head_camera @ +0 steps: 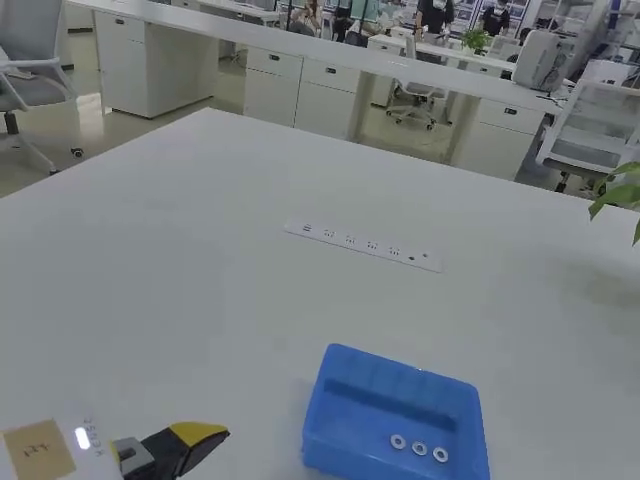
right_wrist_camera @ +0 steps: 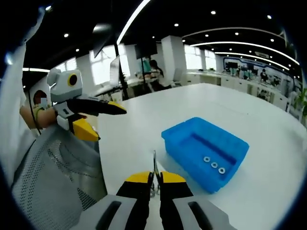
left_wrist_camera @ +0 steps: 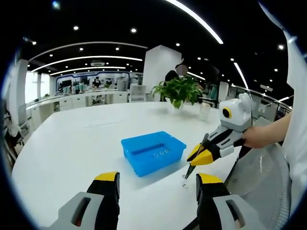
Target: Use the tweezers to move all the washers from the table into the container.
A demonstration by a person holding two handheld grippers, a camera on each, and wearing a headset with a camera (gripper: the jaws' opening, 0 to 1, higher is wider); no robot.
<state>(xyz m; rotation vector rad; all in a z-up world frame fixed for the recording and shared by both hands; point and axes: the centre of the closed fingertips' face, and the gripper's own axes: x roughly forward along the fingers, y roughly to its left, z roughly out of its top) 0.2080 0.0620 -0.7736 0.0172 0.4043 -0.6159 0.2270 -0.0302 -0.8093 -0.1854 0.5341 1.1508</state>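
Clamping the tweezers [right_wrist_camera: 154, 165], the right gripper's [right_wrist_camera: 154, 176] fingers are pressed together, and the tweezers' tip points down at a washer [left_wrist_camera: 185, 185] on the white worktop [left_wrist_camera: 72, 153]. The left gripper's [left_wrist_camera: 158, 178] fingers stand wide apart, holding nothing. Near them, the blue container [left_wrist_camera: 144, 163] holds three washers [right_wrist_camera: 214, 166] in a row.

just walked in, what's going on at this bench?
A person works two handheld grippers at a white table. The right gripper has its jaws shut on the tweezers, which point down at what looks like a loose washer beside the blue container. Three washers already lie inside it. The left gripper is open and empty.
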